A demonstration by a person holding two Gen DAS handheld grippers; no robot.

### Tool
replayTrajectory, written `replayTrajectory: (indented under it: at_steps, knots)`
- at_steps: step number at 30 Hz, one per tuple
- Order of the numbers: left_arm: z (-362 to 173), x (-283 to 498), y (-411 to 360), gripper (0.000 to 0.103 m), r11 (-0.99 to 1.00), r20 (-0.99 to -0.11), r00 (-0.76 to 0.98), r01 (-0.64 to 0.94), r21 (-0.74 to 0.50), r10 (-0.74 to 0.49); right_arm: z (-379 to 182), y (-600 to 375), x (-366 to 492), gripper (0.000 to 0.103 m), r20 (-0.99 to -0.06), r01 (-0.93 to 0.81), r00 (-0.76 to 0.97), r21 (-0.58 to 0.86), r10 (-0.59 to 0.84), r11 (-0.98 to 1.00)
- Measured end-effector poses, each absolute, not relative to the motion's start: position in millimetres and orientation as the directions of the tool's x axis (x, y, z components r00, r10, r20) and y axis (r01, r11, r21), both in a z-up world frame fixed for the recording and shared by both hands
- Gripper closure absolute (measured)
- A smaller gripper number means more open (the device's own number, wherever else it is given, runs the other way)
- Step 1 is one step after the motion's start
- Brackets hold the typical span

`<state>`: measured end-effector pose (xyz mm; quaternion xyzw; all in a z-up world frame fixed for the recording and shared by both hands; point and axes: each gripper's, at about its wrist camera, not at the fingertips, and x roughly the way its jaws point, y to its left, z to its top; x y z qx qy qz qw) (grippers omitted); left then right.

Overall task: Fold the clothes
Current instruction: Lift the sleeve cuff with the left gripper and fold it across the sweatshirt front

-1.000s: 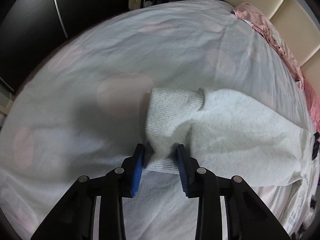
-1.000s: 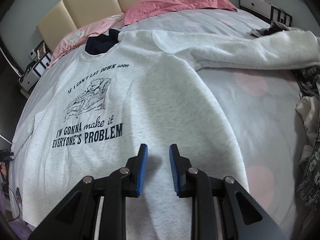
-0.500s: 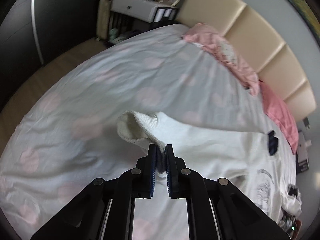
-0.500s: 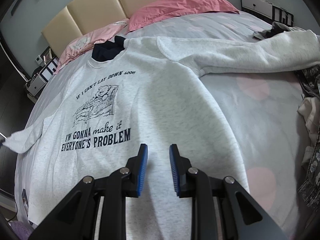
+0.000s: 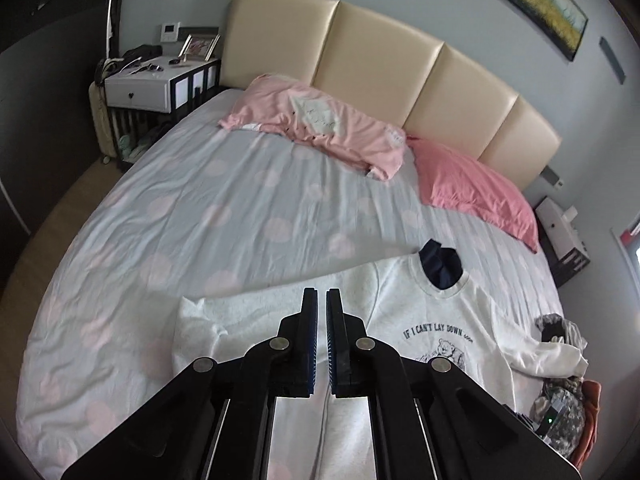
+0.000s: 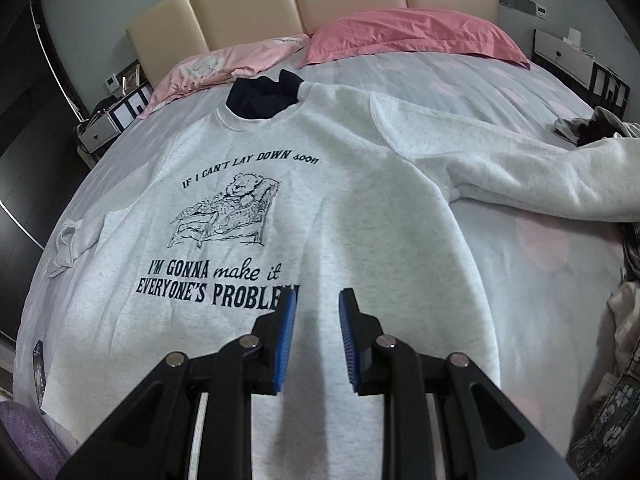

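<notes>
A light grey sweatshirt (image 6: 360,184) with a printed bear and slogan lies face up on the bed (image 5: 200,220). Its left sleeve cuff (image 5: 192,328) rests crumpled on the sheet beside the body; in the right wrist view the cuff (image 6: 66,240) shows at the shirt's left edge. My left gripper (image 5: 322,296) hangs high above that sleeve, jaws shut, nothing visible between them. The right sleeve (image 6: 520,172) stretches out to the right. My right gripper (image 6: 317,300) hovers open over the shirt's lower front with nothing between its pads.
A dark navy garment (image 6: 260,96) pokes out at the collar. Pink pillows (image 5: 476,192) lie against the beige headboard. A white nightstand (image 5: 156,84) stands at the bed's far left. A pile of clothes (image 6: 616,340) crowds the right edge.
The left gripper closed on the cuff, rose high above the bed, and the cuff is no longer in it. The cuff now lies closer to the shirt's body. The right gripper barely shifted.
</notes>
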<state>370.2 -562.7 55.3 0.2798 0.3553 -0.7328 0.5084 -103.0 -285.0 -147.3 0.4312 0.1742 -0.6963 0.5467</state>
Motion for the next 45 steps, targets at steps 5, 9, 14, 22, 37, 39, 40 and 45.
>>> replayTrajectory:
  at_steps: [5, 9, 14, 22, 37, 39, 40, 45]
  knots:
    - [-2.8, 361.8, -562.1, 0.070, -0.179, -0.861, -0.168, 0.980, -0.092, -0.480, -159.2, -285.0, -112.7, 0.081, -0.801, 0.881, 0.021, 0.298, -0.598, -0.368]
    - [-72.9, 357.1, -569.9, 0.070, -0.176, -0.918, -0.088, 0.984, -0.020, -0.386, -159.1, -283.9, -116.7, 0.081, -0.788, 0.858, 0.057, 0.352, -0.613, -0.373]
    - [-152.1, 352.9, -585.9, 0.070, -0.162, -0.954, -0.013, 0.986, 0.038, -0.300, -165.0, -287.8, -114.2, 0.081, -0.799, 0.863, 0.067, 0.347, -0.597, -0.368]
    - [-219.2, 342.6, -614.0, 0.070, -0.130, -0.966, 0.083, 0.985, 0.117, -0.244, -180.0, -299.5, -115.3, 0.081, -0.815, 0.867, 0.084, 0.344, -0.574, -0.361]
    - [-250.1, 339.4, -619.4, 0.083, -0.191, -0.958, 0.150, 0.961, 0.199, -0.245, -189.9, -306.8, -116.3, 0.081, -0.814, 0.863, 0.111, 0.364, -0.570, -0.352]
    - [-245.3, 341.7, -616.0, 0.089, -0.189, -0.958, 0.147, 0.962, 0.196, -0.246, -188.6, -306.7, -115.5, 0.081, -0.812, 0.865, 0.108, 0.362, -0.574, -0.349]
    - [-241.0, 342.4, -613.1, 0.091, -0.191, -0.956, 0.145, 0.962, 0.197, -0.256, -187.9, -306.6, -115.2, 0.081, -0.810, 0.866, 0.106, 0.360, -0.576, -0.348]
    - [-202.6, 343.7, -595.1, 0.092, -0.203, -0.944, 0.101, 0.964, 0.170, -0.313, -185.5, -306.7, -113.8, 0.081, -0.807, 0.869, 0.101, 0.357, -0.582, -0.343]
